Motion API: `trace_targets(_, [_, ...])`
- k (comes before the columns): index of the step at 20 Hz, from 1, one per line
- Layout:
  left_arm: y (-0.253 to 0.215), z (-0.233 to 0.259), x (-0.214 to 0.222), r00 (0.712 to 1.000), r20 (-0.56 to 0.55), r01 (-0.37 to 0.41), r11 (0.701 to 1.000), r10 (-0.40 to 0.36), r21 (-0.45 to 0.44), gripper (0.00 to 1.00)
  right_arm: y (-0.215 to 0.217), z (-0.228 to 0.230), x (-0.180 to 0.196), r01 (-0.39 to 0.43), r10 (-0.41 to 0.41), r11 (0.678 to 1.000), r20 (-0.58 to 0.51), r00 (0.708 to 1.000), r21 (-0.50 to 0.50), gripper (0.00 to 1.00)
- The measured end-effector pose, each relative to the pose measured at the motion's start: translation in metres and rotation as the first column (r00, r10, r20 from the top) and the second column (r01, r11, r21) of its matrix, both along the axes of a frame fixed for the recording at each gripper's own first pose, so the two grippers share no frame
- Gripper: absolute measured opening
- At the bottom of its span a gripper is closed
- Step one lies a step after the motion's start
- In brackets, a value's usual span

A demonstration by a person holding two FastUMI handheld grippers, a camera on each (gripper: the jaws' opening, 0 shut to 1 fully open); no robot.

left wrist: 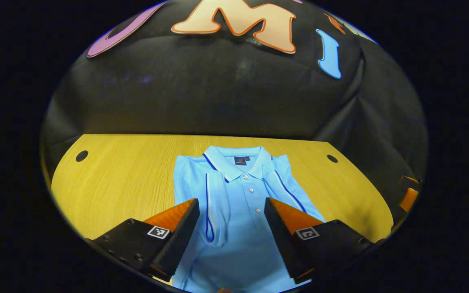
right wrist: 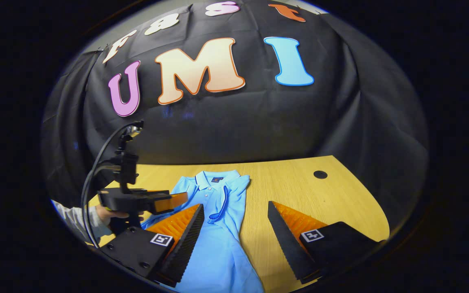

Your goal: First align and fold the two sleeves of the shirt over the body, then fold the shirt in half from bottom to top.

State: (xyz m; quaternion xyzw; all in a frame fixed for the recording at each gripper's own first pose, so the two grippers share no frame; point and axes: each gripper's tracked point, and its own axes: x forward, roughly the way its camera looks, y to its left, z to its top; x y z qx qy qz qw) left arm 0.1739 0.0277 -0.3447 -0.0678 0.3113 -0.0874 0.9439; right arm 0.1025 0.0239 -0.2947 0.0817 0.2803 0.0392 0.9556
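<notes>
Fingers of the left gripper stood wide apart at the bottom of the left gripper view, nothing between them, hovering over the light blue short-sleeved polo shirt with dark blue and white piping. Shirt lay flat on the light wooden table with rounded corners, collar at the far end toward the booth wall, hem end running out of frame under the gripper. Both sleeves were already folded in over the body: one lay as a long strip beside the button placket, its piped edge running lengthwise; the other angled across the opposite shoulder. Bottom-to-top fold not done.

Right gripper was also spread wide and empty in the right gripper view. Its one finger hung over the shirt's lower body, the other over bare table just beside the shirt's edge. Contact with the cloth: cannot tell.

Farther off in that view the left gripper sat above the shirt's shoulder area, held by a hand in a grey sleeve, black cable looping up from its mount.

Two round dark holes in the tabletop near the far corners. Black cloth backdrop behind the table's far edge.
</notes>
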Motion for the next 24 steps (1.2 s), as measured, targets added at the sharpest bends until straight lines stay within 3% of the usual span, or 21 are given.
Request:
trace_targets(1, [0.000,0.012,-0.018,1.000,0.013,0.005,1.000,-0.005,0.003,0.95,0.001,0.001,-0.010,-0.010,0.011,1.000,0.005,1.000,-0.002,0.94])
trace_targets(2, [0.000,0.026,-0.035,0.999,0.034,0.005,1.000,-0.005,0.010,0.95,0.001,0.002,-0.021,-0.019,0.019,1.000,0.002,1.000,-0.003,0.98])
trace_targets(7, [0.010,0.062,-0.133,0.996,0.089,0.015,0.997,-0.022,0.081,0.96,-0.006,0.009,-0.085,-0.028,0.028,1.000,-0.008,1.000,-0.014,0.98])
trace_targets(8, [0.013,0.062,-0.151,0.995,0.092,0.016,0.995,-0.025,0.099,0.96,-0.006,0.008,-0.099,-0.033,0.033,0.999,-0.020,0.999,-0.014,0.93])
trace_targets(9, [0.017,0.060,-0.168,0.996,0.088,0.011,0.993,-0.022,0.115,0.96,-0.006,0.005,-0.112,-0.037,0.037,0.999,-0.032,0.999,-0.015,0.98])
trace_targets(14, [0.034,0.034,-0.255,0.999,0.003,-0.033,0.993,0.033,0.117,0.96,-0.004,-0.016,-0.175,-0.073,0.068,0.996,-0.094,0.993,-0.055,0.98])
trace_targets(17, [0.045,0.017,-0.284,0.997,-0.036,-0.068,0.990,0.073,0.127,0.96,-0.006,-0.037,-0.206,-0.090,0.077,0.992,-0.142,0.987,-0.086,0.98])
trace_targets(18, [0.047,0.012,-0.292,0.995,-0.047,-0.077,0.989,0.084,0.128,0.96,-0.006,-0.046,-0.215,-0.095,0.079,0.991,-0.164,0.983,-0.093,0.93])
trace_targets(19, [0.050,0.006,-0.300,0.994,-0.058,-0.086,0.987,0.095,0.132,0.96,-0.008,-0.055,-0.224,-0.098,0.079,0.990,-0.184,0.980,-0.101,0.98])
trace_targets(20, [0.052,0.000,-0.307,0.993,-0.064,-0.094,0.986,0.104,0.141,0.96,-0.010,-0.064,-0.230,-0.098,0.074,0.989,-0.203,0.976,-0.111,0.94])
trace_targets(21, [0.054,-0.006,-0.314,0.991,-0.073,-0.097,0.984,0.110,0.152,0.96,-0.012,-0.074,-0.237,-0.096,0.068,0.988,-0.227,0.972,-0.117,0.98])
trace_targets(23, [0.055,-0.021,-0.328,0.988,-0.106,-0.093,0.981,0.112,0.173,0.96,-0.017,-0.091,-0.248,-0.089,0.051,0.988,-0.270,0.961,-0.129,0.98])
trace_targets(24, [0.054,-0.027,-0.333,0.986,-0.124,-0.088,0.980,0.111,0.177,0.96,-0.020,-0.099,-0.254,-0.087,0.043,0.987,-0.300,0.953,-0.138,0.94])
